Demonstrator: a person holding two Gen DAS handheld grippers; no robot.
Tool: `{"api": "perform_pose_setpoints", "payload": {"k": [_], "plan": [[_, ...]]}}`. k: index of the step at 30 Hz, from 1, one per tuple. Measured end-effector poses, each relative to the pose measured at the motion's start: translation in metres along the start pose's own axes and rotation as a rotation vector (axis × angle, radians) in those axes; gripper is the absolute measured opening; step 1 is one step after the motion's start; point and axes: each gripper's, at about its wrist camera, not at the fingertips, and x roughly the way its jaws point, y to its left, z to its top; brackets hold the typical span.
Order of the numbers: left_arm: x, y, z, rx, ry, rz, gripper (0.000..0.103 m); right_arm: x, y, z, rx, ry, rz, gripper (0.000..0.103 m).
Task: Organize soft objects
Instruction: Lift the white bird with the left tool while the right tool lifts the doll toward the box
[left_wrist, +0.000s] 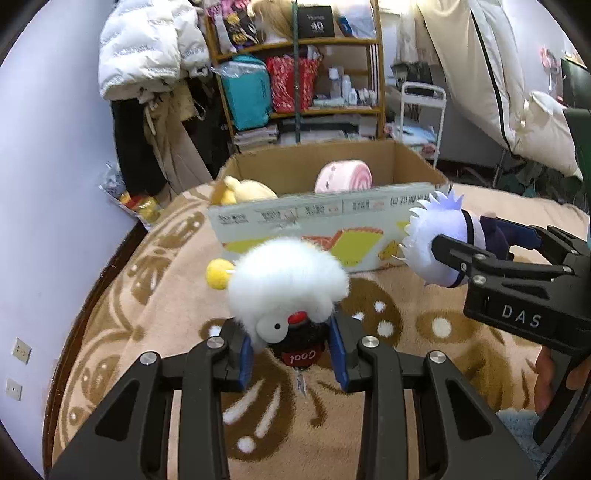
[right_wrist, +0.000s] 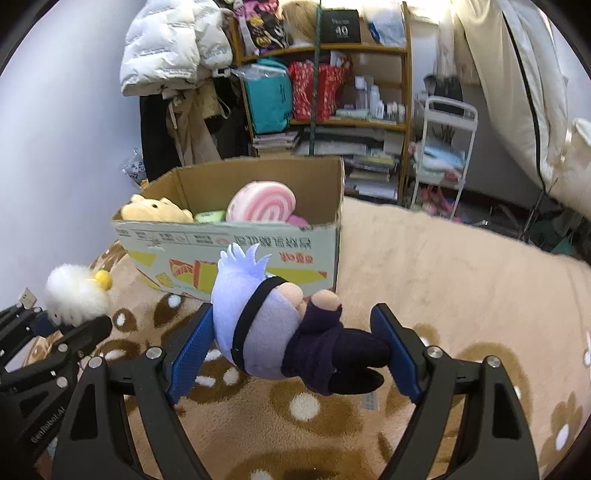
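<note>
My left gripper (left_wrist: 293, 354) is shut on a fluffy white plush toy (left_wrist: 288, 284) with a yellow pompom and a dark face, held above the blanket; the toy also shows in the right wrist view (right_wrist: 75, 291). My right gripper (right_wrist: 295, 354) is shut on a white-haired doll (right_wrist: 266, 325) in dark clothes, lying sideways between the blue pads. In the left wrist view the right gripper (left_wrist: 476, 254) holds the doll (left_wrist: 436, 236) near the front right corner of the open cardboard box (left_wrist: 317, 221). The box (right_wrist: 229, 240) holds a yellow bear (right_wrist: 155, 210) and a pink swirl cushion (right_wrist: 262, 203).
A beige blanket with brown flower patterns (right_wrist: 443, 280) covers the bed under the box. Behind stand a wooden shelf (right_wrist: 332, 92) full of bags and bottles, a white puffer jacket (right_wrist: 166, 40), a white trolley (right_wrist: 443, 147) and pale bedding (right_wrist: 517, 92) at right.
</note>
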Motion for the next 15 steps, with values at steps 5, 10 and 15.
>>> {"api": "perform_pose_setpoints", "payload": {"k": [5, 10, 15], "plan": [[-0.028, 0.008, 0.006, -0.028, -0.098, 0.038, 0.033, -0.022, 0.008, 0.005, -0.031, -0.059, -0.008, 0.089], [-0.058, 0.012, 0.014, -0.033, -0.22, 0.081, 0.033, -0.041, 0.014, 0.014, -0.036, -0.127, 0.0, 0.089], [-0.072, 0.013, 0.025, -0.026, -0.289, 0.098, 0.033, -0.054, 0.016, 0.027, -0.047, -0.192, 0.016, 0.089]]}}
